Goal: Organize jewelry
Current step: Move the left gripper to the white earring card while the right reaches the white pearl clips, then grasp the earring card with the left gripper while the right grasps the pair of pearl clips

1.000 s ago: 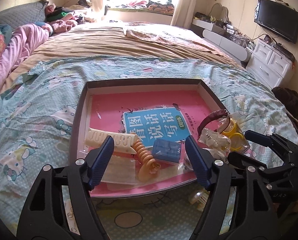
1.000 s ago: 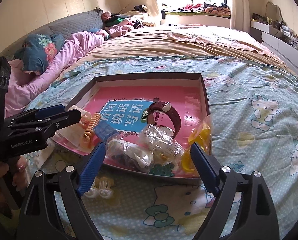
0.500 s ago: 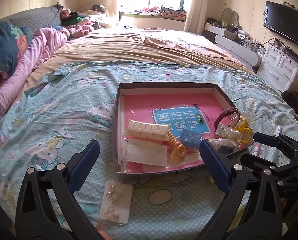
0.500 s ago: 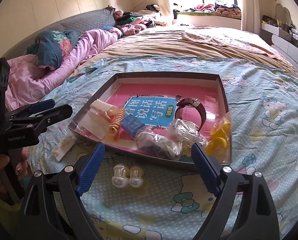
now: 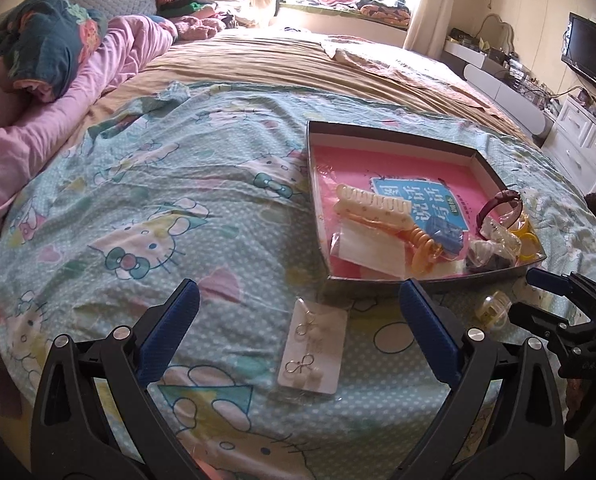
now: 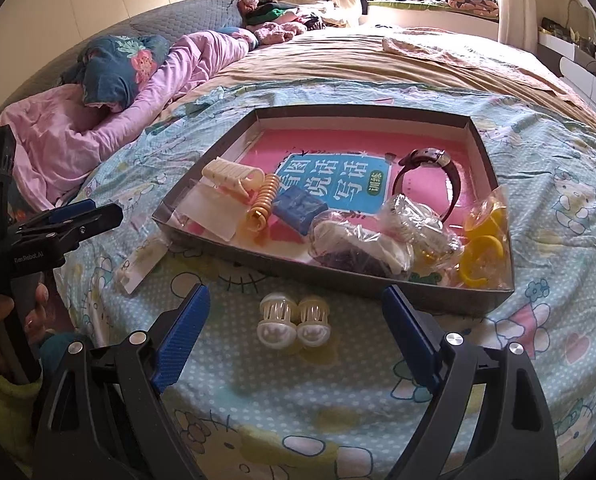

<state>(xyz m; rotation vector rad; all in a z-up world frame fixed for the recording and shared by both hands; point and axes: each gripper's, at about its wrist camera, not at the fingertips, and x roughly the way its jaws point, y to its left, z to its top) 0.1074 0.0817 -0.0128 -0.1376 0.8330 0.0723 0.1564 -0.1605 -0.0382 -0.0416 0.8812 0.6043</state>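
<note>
Left wrist view gives me the earring card [image 5: 313, 347] lying flat on the cartoon-print bedspread [image 5: 170, 208], in line between my left gripper's [image 5: 298, 330] blue pads and just short of the tray's [image 5: 382, 278] near wall. That gripper's jaws have just been opening and now stand spread wide, with the card on the cover below them and neither pad touching it.

From the right wrist view I see two pale, cage-like hair clips [image 6: 294, 320] side by side on the bedspread, just outside the tray's near wall and between my right gripper's [image 6: 294, 338] pads. Those jaws are released too, gripping nothing.

Inside the tray I can pick out a cream hair claw [image 6: 234, 178], an orange spiral hair tie [image 6: 264, 202], a small blue box [image 6: 298, 210], a dark-strapped watch [image 6: 430, 178] standing on its edge, crinkled clear bags [image 6: 378, 240] of small pieces I cannot make out, and yellow rings [image 6: 484, 248] in the near right corner. They rest on a pink book cover [image 6: 426, 206] with a blue title panel.

Further out, a pink quilt [image 5: 38, 120] is bunched along the left side of the bed, and a television [image 5: 592, 54] hangs on the right wall.
</note>
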